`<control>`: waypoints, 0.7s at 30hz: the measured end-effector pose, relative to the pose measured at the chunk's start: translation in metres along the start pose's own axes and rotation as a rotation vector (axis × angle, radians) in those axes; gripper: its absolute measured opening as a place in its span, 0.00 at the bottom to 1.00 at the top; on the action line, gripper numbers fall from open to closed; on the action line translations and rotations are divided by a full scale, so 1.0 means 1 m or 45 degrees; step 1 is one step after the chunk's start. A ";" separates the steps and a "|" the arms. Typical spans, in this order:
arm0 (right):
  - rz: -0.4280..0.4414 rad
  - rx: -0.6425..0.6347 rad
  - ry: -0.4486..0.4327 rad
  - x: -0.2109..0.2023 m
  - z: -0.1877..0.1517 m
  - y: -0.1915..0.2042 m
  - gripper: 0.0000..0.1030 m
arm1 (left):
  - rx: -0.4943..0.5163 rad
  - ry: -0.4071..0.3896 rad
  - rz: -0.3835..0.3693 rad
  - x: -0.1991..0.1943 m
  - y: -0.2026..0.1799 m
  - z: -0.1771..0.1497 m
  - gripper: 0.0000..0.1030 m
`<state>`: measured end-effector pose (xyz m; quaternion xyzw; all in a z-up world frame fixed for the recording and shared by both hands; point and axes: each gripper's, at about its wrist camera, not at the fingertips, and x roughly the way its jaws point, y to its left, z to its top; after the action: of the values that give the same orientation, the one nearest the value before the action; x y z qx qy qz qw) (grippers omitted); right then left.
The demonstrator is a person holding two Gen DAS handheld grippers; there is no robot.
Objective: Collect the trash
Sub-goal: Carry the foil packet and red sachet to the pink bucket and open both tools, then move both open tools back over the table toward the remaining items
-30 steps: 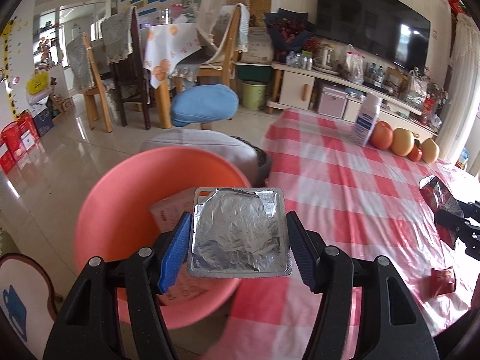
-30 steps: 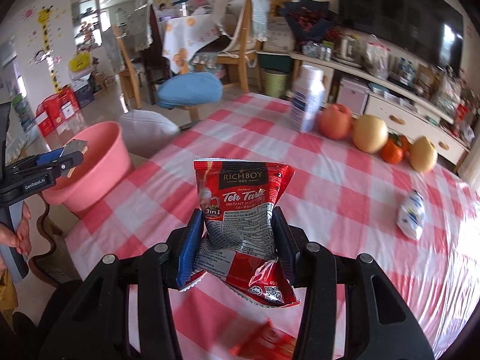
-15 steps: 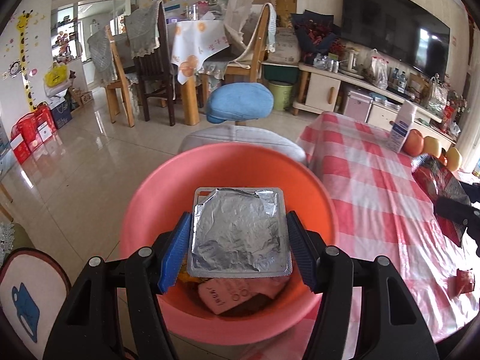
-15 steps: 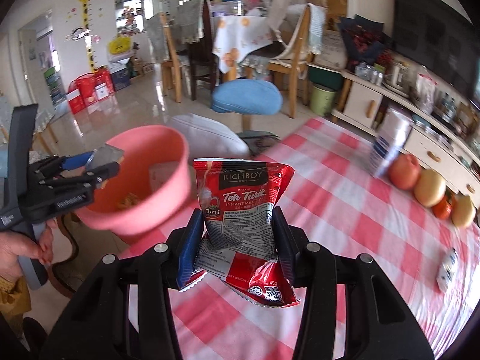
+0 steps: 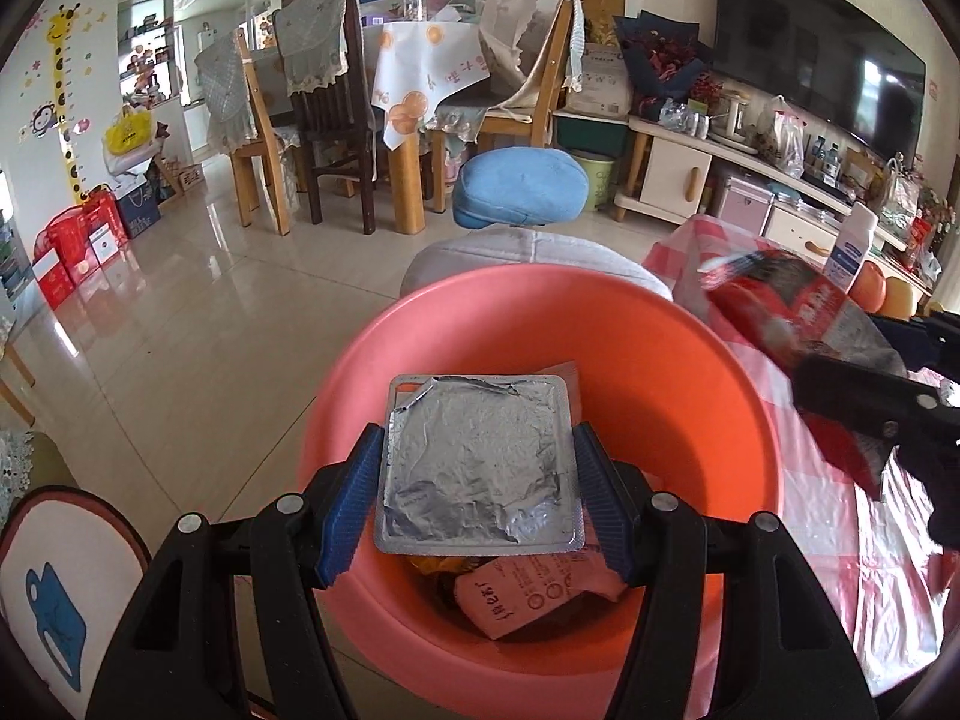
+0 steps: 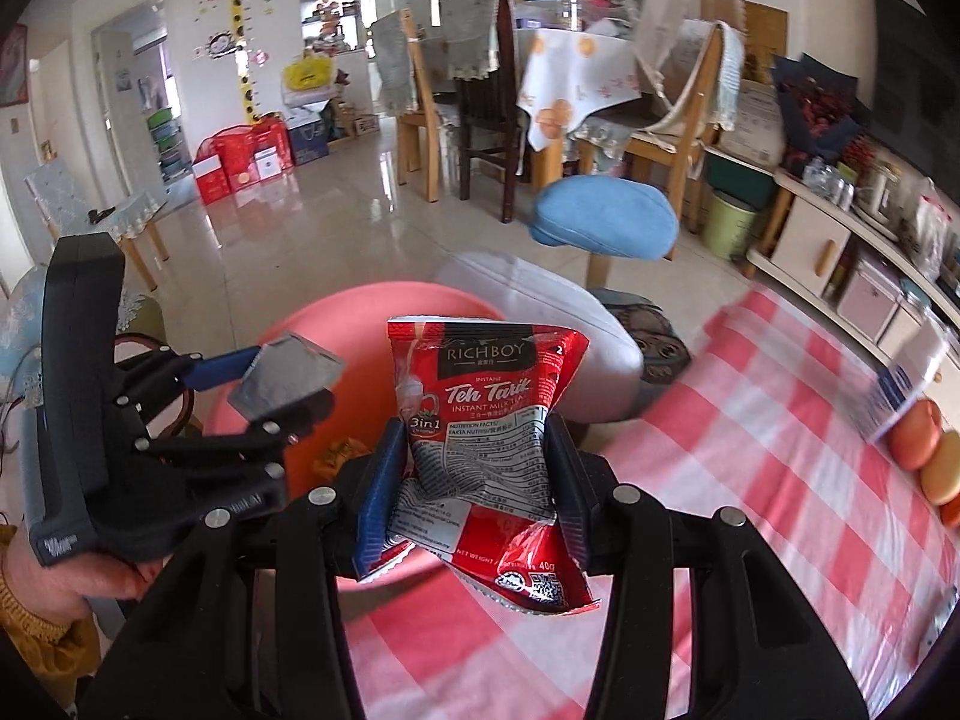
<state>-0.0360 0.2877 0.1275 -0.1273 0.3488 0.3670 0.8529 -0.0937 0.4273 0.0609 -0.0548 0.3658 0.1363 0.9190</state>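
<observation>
Only the right wrist view shows the person's hand [image 6: 57,576]. The left gripper [image 5: 480,480] clamps a square silver foil blister sheet [image 5: 477,462] above the round pink plastic basin [image 5: 690,372]; the right gripper [image 6: 477,480] grasps a red tea sachet [image 6: 486,420].

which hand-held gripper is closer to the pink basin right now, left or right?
Left. The left hand-held gripper holds the foil pack directly over the pink basin. The right hand-held gripper, holding the red sachet, is beside it above the checked tablecloth.
</observation>
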 end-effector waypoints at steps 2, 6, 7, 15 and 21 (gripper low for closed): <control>0.008 -0.012 0.004 0.008 0.004 0.006 0.47 | -0.005 0.007 0.002 0.004 0.003 0.000 0.62; -0.002 -0.037 0.019 0.023 0.005 0.015 0.47 | -0.014 0.022 0.003 0.013 0.008 0.001 0.62; 0.002 -0.037 0.025 0.026 0.004 0.016 0.47 | -0.016 0.025 0.001 0.014 0.008 0.002 0.62; -0.017 -0.059 0.010 0.031 0.002 0.021 0.82 | -0.026 0.040 0.018 0.021 0.007 0.002 0.83; -0.112 -0.066 -0.060 0.007 -0.001 0.014 0.87 | -0.007 0.042 0.045 0.018 0.001 0.001 0.86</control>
<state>-0.0426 0.3007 0.1221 -0.1559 0.3131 0.3411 0.8725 -0.0811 0.4324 0.0490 -0.0531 0.3815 0.1526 0.9101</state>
